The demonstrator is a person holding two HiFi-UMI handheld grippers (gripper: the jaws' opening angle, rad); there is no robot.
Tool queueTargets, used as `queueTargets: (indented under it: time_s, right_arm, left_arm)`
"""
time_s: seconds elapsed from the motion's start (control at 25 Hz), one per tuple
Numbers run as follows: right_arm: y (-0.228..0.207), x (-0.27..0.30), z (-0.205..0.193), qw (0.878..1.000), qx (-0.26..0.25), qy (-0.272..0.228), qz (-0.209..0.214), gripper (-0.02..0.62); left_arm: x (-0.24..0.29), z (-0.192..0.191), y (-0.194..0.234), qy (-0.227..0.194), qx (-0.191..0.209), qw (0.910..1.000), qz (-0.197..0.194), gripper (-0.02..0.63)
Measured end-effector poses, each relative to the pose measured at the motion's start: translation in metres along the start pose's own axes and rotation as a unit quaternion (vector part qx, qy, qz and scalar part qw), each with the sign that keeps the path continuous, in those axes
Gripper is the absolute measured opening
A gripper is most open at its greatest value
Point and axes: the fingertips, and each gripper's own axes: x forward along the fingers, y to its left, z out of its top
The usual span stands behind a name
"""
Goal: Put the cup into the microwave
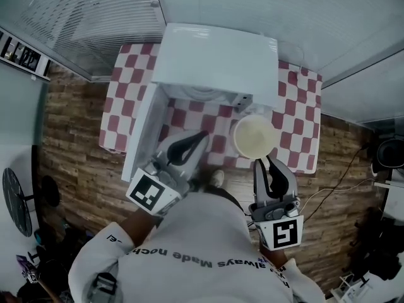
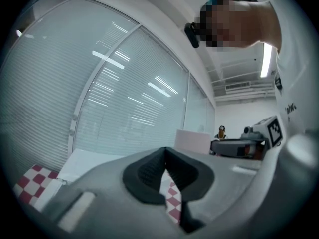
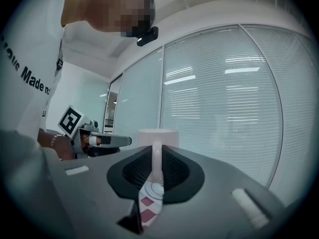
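A white cup (image 1: 254,137) hangs over the checkered table just right of the white microwave (image 1: 214,62). My right gripper (image 1: 264,161) is shut on the cup's handle (image 3: 156,156), and the cup's body (image 3: 158,136) stands upright beyond the pads. The microwave door (image 1: 140,137) is swung open to the left. My left gripper (image 1: 201,136) sits in front of the open microwave, beside the door, shut with nothing in it; its fingertips (image 2: 166,158) meet. The microwave's inside is mostly hidden from the head view.
A red-and-white checkered cloth (image 1: 297,125) covers the table. Glass walls with blinds (image 1: 95,17) stand close behind the microwave. Cables (image 1: 341,182) lie on the wooden floor at the right. A dark fan-like object (image 1: 16,201) stands at the left.
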Motion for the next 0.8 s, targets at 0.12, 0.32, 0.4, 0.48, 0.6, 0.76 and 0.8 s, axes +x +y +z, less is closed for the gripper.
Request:
queueTargets:
  time_s: [0.12, 0.32, 0.4, 0.48, 0.6, 0.76, 0.8]
  right_arm:
    - [0.002, 0.004, -0.017, 1.0, 0.006, 0.012, 0.007, 0.04]
    - [0.006, 0.014, -0.039, 1.0, 0.016, 0.018, 0.015, 0.04]
    - [0.008, 0.017, -0.05, 0.999, 0.012, 0.024, 0.021, 0.04]
    - [0.009, 0.021, -0.06, 0.999, 0.012, 0.029, 0.022, 0.04]
    - [0.009, 0.028, -0.076, 0.999, 0.011, 0.037, 0.023, 0.04]
    - [0.013, 0.041, -0.093, 0.999, 0.018, 0.039, 0.025, 0.04]
    - [0.014, 0.044, -0.097, 0.999, 0.022, 0.039, 0.024, 0.04]
  left_arm:
    - [0.002, -0.012, 0.008, 0.004, 0.001, 1.0, 0.005, 0.003]
    - [0.0, -0.032, 0.019, 0.012, -0.003, 0.9999, 0.011, 0.003]
    - [-0.002, -0.042, 0.023, 0.019, -0.003, 0.9997, 0.015, 0.003]
    - [-0.004, -0.051, 0.028, 0.025, -0.004, 0.9995, 0.018, 0.003]
    - [-0.003, -0.063, 0.035, 0.032, -0.008, 0.9992, 0.023, 0.003]
    - [-0.003, -0.08, 0.046, 0.039, -0.007, 0.9988, 0.03, 0.003]
    - [-0.003, -0.086, 0.049, 0.041, -0.007, 0.9987, 0.03, 0.003]
